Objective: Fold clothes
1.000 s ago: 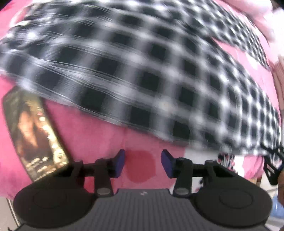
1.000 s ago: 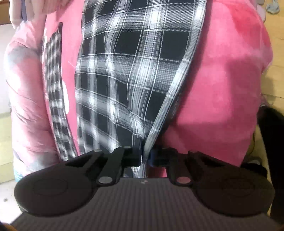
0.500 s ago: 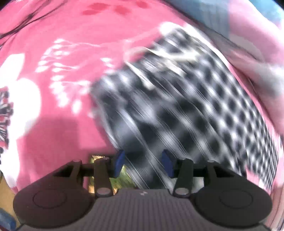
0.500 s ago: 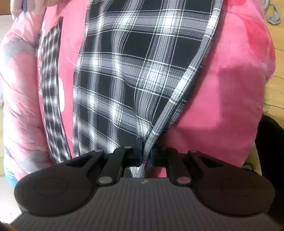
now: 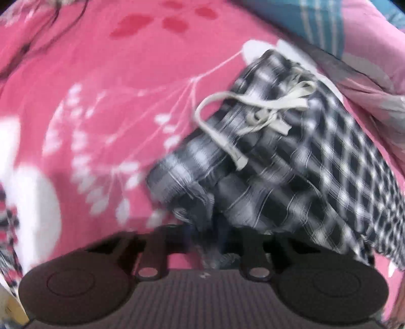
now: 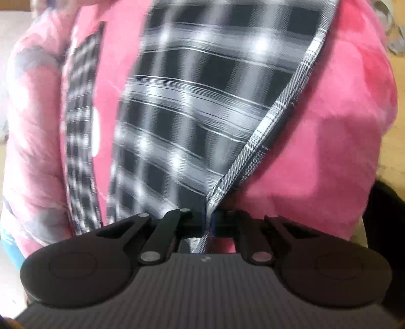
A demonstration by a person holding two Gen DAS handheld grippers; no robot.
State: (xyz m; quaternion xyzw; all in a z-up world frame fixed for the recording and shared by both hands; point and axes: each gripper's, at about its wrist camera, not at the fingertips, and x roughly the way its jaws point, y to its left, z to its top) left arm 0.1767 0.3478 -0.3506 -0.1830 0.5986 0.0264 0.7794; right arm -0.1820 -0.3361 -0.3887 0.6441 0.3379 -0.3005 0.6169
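Observation:
Black-and-white plaid shorts (image 5: 273, 174) with a pale drawstring (image 5: 253, 111) lie on a pink blanket (image 5: 106, 76). In the left wrist view the waistband end bunches right at my left gripper (image 5: 212, 235); cloth covers the fingertips, so I cannot tell how the jaws stand. In the right wrist view my right gripper (image 6: 208, 222) is shut on the hem edge of the plaid shorts (image 6: 192, 106), which stretch away from it over the pink blanket (image 6: 329, 126).
A blue striped cloth (image 5: 316, 22) and a pale pink quilt (image 5: 374, 83) lie beyond the shorts. In the right wrist view a pink quilt (image 6: 33, 126) runs down the left, and wooden floor (image 6: 395, 141) shows past the bed's right edge.
My left gripper has swung from beside a phone to the waistband end of the shorts, and cloth now lies between its fingers. My right gripper keeps its hold on the hem.

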